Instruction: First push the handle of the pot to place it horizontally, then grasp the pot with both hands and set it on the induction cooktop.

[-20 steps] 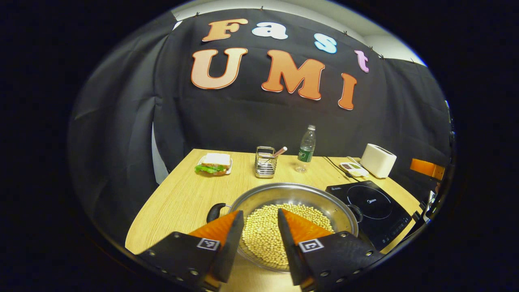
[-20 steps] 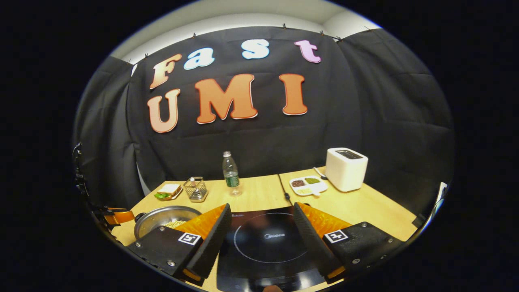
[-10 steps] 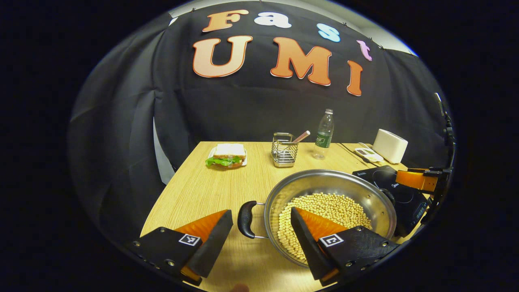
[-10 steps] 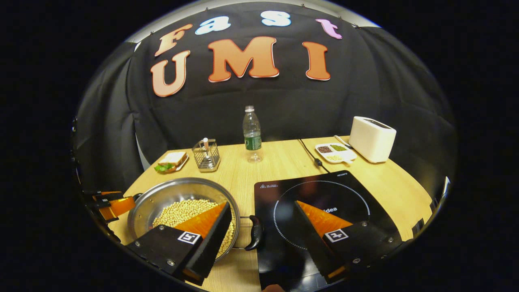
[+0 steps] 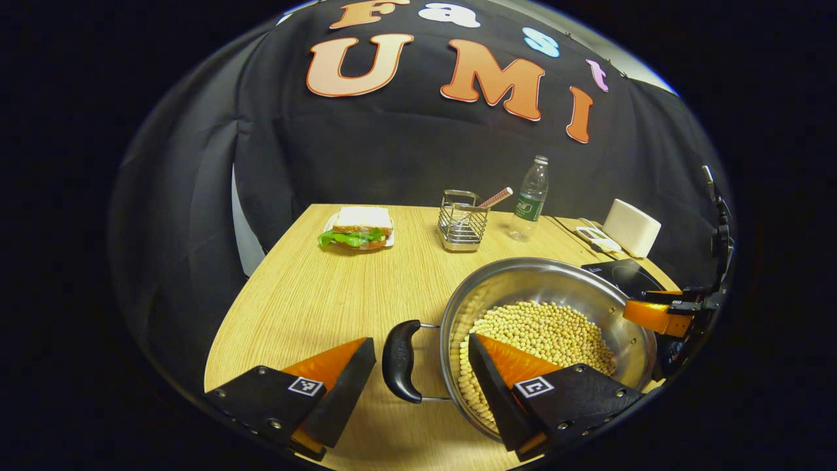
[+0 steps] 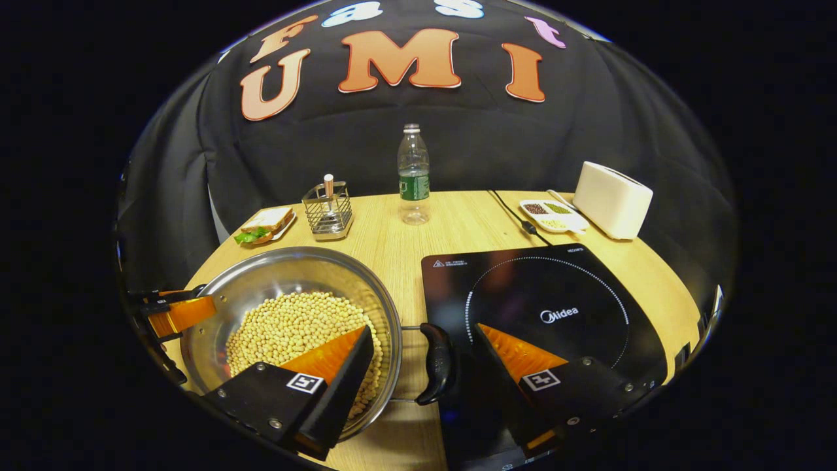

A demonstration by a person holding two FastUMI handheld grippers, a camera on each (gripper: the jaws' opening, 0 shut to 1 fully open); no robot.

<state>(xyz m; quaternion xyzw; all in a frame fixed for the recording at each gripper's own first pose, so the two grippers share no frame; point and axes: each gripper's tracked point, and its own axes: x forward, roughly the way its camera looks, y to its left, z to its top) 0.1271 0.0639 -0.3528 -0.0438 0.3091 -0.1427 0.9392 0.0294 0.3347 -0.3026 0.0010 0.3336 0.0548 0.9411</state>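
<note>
1. pot (image 5: 562,288): steel, round, on the table (image 5: 307,307), just left of the cooktop (image 6: 543,307) in the right gripper view; not on it.
2. beans (image 5: 543,333): pale, covering the pot's floor.
3. left handle (image 5: 400,361): black loop on two wires, lying level; sits between the fingers of the left gripper (image 5: 418,386), not touched by either.
4. right handle (image 6: 436,363): black loop, level, at the cooktop's near left edge; sits between the fingers of the right gripper (image 6: 418,373), not touched by either.
5. left gripper: jaws wide apart; one finger over the bare table, the other over the pot's rim and beans. seen also at the pot's far side in the right gripper view (image 6: 176,314).
6. right gripper: jaws wide apart; one finger over the pot's rim and beans, the other over the cooktop. seen also at the pot's far rim in the left gripper view (image 5: 660,314).
7. cooktop: black, flat, ring marked on top; cord runs to the back of the table.
8. sandwich (image 5: 356,227): on a small plate, far left of the table.
9. wire holder (image 5: 461,221): upright, a stick leaning in it, right of the sandwich.
10. bottle (image 6: 413,175): clear, upright, at the back of the table.
11. toaster (image 6: 612,199): white, far right corner.
12. dish (image 6: 553,214): white, divided, just left of the toaster.
</note>
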